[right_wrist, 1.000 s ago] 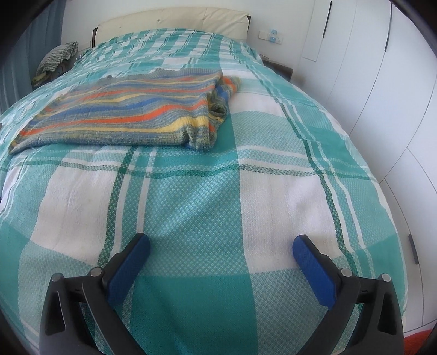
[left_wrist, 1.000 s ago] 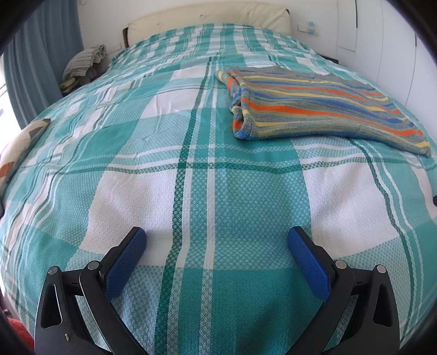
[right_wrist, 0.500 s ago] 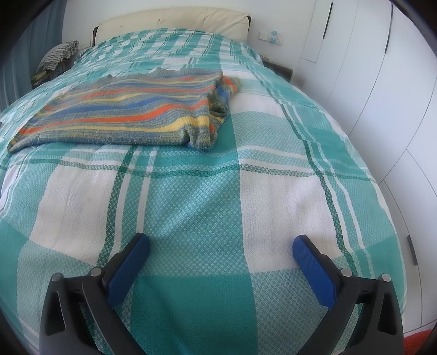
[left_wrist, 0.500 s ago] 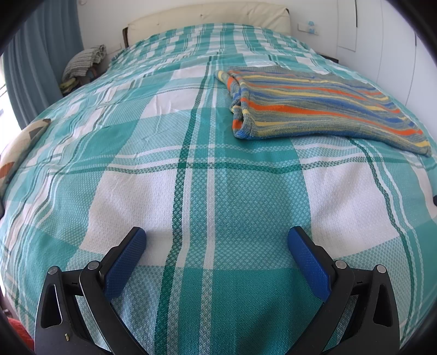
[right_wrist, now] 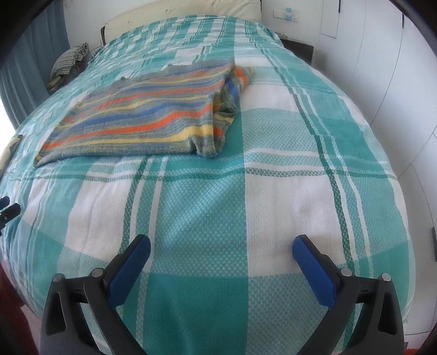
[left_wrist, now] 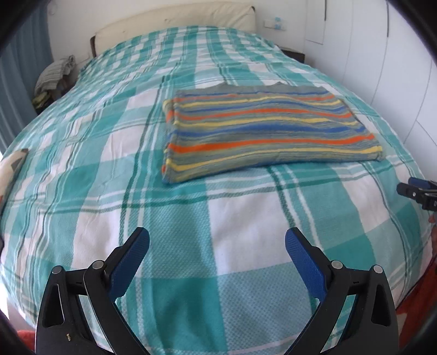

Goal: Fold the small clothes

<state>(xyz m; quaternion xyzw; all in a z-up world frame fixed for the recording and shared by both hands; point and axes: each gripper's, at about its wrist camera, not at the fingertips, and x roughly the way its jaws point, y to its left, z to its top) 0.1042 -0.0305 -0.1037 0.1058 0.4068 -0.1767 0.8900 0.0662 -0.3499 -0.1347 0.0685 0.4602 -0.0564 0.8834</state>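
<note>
A striped knit garment [left_wrist: 262,131], folded into a flat rectangle with orange, yellow, blue and grey bands, lies on the teal plaid bed [left_wrist: 174,218]. In the right wrist view the garment [right_wrist: 147,117] lies at the upper left, with a bunched fold at its right end. My left gripper [left_wrist: 217,237] is open and empty, well short of the garment. My right gripper [right_wrist: 221,244] is open and empty, over bare bedspread. Part of the right gripper [left_wrist: 418,191] shows at the right edge of the left wrist view.
A cream headboard [left_wrist: 174,24] stands at the far end. A pile of cloth [left_wrist: 54,76] sits on a stand at the far left by a blue curtain [left_wrist: 24,71]. White wardrobe doors [right_wrist: 396,82] run along the right side. A patterned cushion [left_wrist: 11,166] lies at the left edge.
Both grippers have pulled back and risen; the garment sits further off and more centred in the left wrist view. Both stay open. The garment has not moved.
</note>
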